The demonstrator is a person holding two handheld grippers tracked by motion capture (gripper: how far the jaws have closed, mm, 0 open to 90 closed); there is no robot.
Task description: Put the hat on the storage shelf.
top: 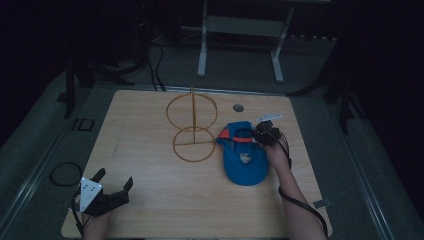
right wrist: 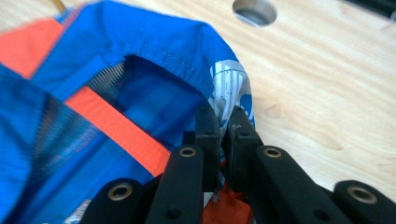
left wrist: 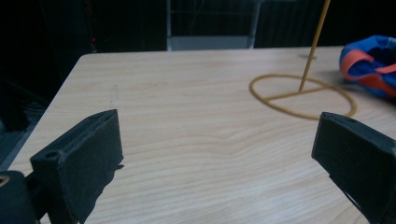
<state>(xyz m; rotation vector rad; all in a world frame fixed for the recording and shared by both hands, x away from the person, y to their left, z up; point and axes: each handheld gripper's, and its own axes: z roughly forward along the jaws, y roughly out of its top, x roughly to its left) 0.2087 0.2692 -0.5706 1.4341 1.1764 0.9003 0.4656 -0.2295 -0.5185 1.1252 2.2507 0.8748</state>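
Right gripper is clamped tight on the blue fabric cap with orange straps, its two black jaws pinching a fold of the cap's rim, with a white-striped patch of cloth squeezed up between the pads. From above, that cap sits on the right half of the light wooden table, brim pointing back toward the person, its open back edge caught by the gripper at its far right corner. Just left of the cap stands the yellow wire stand, a flat ring base on the wood with a thin upright post carrying a second ring; cap and base ring are close, and whether they touch is hard to say. A round hole in the tabletop lies just beyond the cap. Over at the near left corner, the left gripper waits with its jaws spread wide, bare wood between them, well apart from the cap and stand.
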